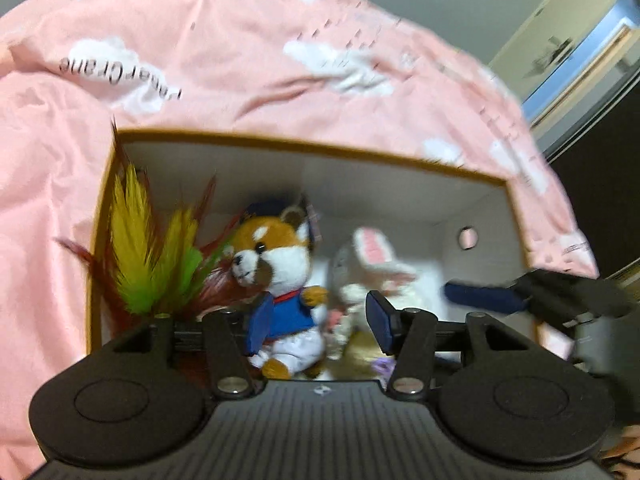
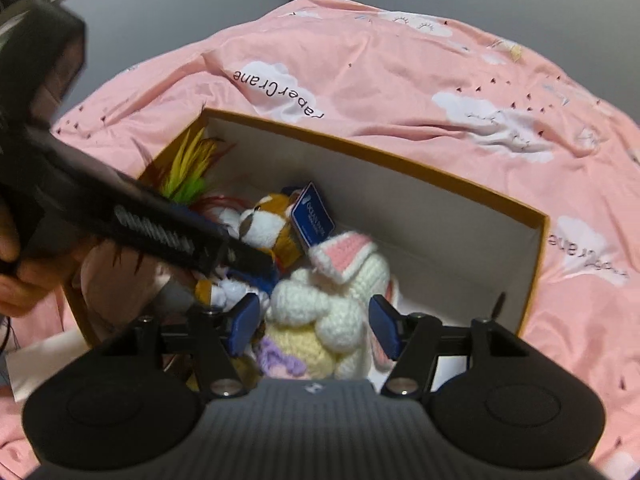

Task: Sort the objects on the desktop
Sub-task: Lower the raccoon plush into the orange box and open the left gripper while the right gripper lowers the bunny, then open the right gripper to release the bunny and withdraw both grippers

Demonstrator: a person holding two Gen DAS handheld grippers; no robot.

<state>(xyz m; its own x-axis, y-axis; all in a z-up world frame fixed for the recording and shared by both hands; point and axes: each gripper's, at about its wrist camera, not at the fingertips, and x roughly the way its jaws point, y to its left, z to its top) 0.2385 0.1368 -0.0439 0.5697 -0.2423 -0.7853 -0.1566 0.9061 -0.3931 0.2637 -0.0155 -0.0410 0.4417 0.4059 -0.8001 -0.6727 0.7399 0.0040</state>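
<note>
On the pink bedsheet (image 2: 400,60), printed "PaperCrane" across white clouds, sits an orange-rimmed box (image 2: 538,240) with white inside. Box holds a fox plush (image 1: 280,276) in a blue shirt, a white crocheted bunny (image 2: 340,292), and feathers (image 1: 152,248) in the left corner. Blue tag (image 2: 312,220) on the fox reads "OCEAN PARK"; smaller print unreadable. Left gripper (image 1: 320,320) jaws stand wide over the fox plush, left pad right at its blue shirt, contact unclear, nothing clamped. Right gripper (image 2: 314,324) jaws wide around the bunny, pads not pressing it. Both grippers point down into the box.
</note>
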